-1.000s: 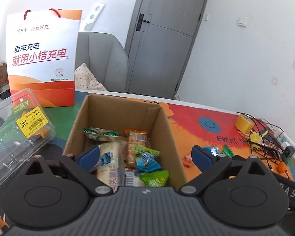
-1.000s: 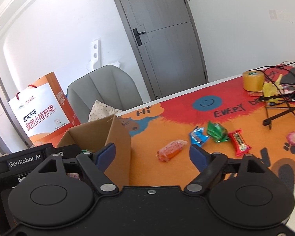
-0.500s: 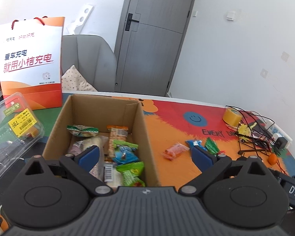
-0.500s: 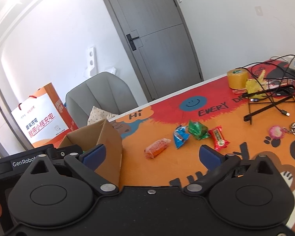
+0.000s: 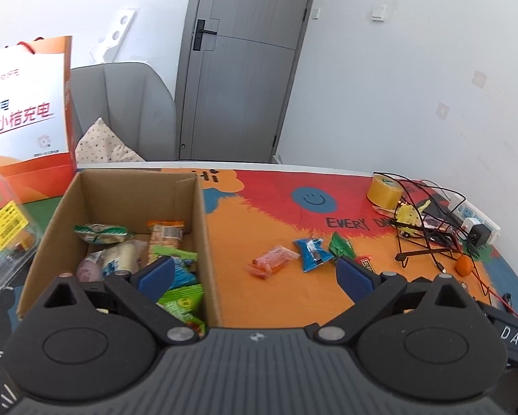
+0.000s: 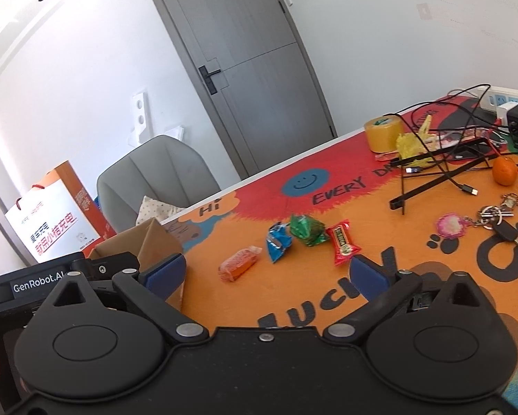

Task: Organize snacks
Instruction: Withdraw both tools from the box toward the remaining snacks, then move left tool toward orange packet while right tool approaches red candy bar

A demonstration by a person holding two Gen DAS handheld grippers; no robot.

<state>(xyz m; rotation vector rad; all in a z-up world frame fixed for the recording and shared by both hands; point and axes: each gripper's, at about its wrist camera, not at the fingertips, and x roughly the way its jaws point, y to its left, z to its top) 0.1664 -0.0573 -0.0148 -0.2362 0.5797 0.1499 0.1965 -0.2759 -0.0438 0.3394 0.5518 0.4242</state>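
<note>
A cardboard box [image 5: 203,228] holding several wrapped snacks stands on the colourful mat, and its corner [image 6: 155,238] shows in the right wrist view. Loose on the mat to its right lie an orange snack [image 5: 271,261] [image 6: 240,263], a blue one [image 5: 311,249] [image 6: 278,242], a green one [image 5: 342,245] [image 6: 307,230] and a red one [image 6: 343,242]. My left gripper [image 5: 255,275] is open, its left finger over the box's right part. My right gripper [image 6: 266,275] is open and empty, hovering short of the loose snacks. The other gripper's black body [image 6: 51,280] sits at the left.
A white and orange paper bag [image 5: 27,121] and a clear plastic clamshell [image 5: 3,235] stand left of the box. At the right are a tape roll [image 5: 385,192], tangled cables with a wire stand [image 6: 438,169], a tangerine [image 6: 504,171] and keys [image 6: 497,221]. A grey chair [image 5: 120,110] sits behind the table.
Both views have slid right: the box has moved left and the loose snacks now lie closer to centre. My right gripper's jaws have spread wider than a second ago.
</note>
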